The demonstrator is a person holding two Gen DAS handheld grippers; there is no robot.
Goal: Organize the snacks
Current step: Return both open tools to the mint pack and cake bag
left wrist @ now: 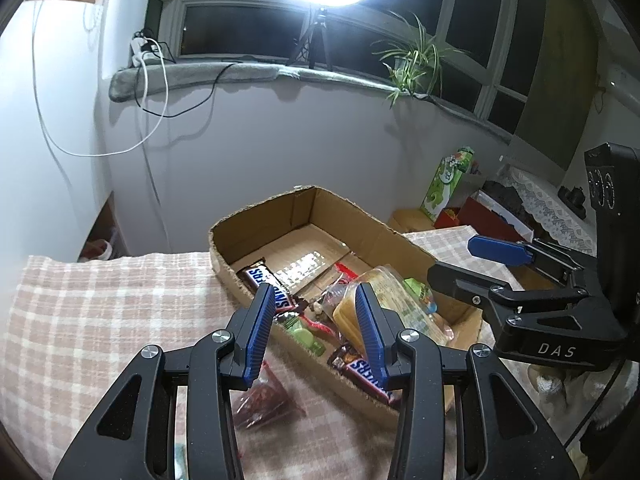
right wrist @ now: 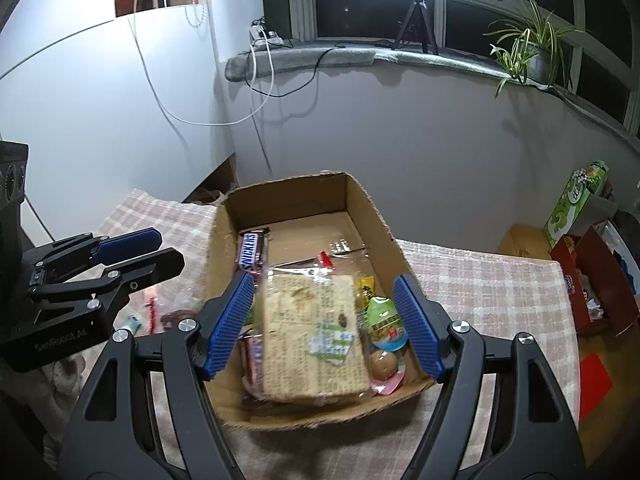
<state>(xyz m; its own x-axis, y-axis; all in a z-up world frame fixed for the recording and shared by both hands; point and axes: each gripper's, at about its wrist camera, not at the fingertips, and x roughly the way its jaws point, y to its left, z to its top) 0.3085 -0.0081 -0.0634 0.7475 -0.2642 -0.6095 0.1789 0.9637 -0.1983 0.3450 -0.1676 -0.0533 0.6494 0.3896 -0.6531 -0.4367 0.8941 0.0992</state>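
Room: night window, bright lamp on a tripod, a plant on the sill; checked cloth over the tabletop [left wrist: 100, 300].
Loose packet: a dark red packet [left wrist: 260, 400] lies on the cloth, left of the cardboard box [left wrist: 228, 248], partly hidden under the left claw.
Left claw: left claw [left wrist: 316, 320] partly open, empty, above the box's near-left edge.
Box: chocolate bars [right wrist: 253, 254], a wrapped cracker pack [right wrist: 316, 332] and small sweets lie inside.
Right claw: right claw [right wrist: 324, 328] wide open, empty, over the cracker pack.
Key relation: the loose packet is nearest the left claw, below and slightly left; long axis unclear.
Hard to read: the small items near the packet.
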